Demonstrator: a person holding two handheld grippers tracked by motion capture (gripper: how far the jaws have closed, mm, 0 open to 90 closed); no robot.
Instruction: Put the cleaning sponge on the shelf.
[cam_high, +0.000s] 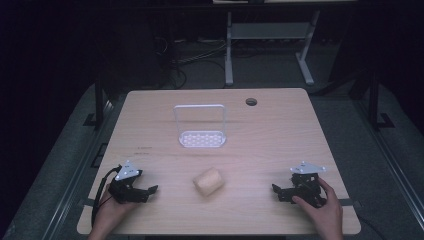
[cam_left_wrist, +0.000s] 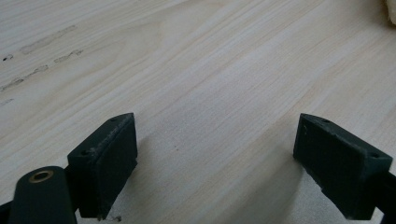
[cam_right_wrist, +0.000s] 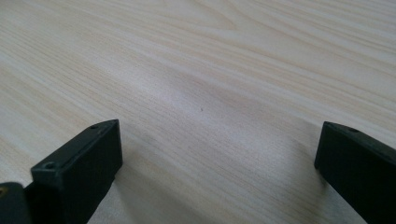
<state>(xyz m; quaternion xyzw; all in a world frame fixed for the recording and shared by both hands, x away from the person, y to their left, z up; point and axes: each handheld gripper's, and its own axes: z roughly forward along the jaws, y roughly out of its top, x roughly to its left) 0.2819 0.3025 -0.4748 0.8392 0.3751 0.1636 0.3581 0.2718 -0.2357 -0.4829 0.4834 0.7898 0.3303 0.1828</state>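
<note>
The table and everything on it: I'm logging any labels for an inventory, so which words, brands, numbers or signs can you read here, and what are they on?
None can be read.
Table: faint dark marks near its left side, too small and blurred to tell whether they are text; in the left gripper view they look like smudges.
White stand: no print, just a dotted base.
Beige lump: no label.
Left gripper and right gripper: no markings visible.

The left tool (cam_high: 150, 190) sits low, jaws spread wide. The right tool (cam_high: 278, 190) matches it, each gripped by a hand (cam_high: 322, 212).
</note>
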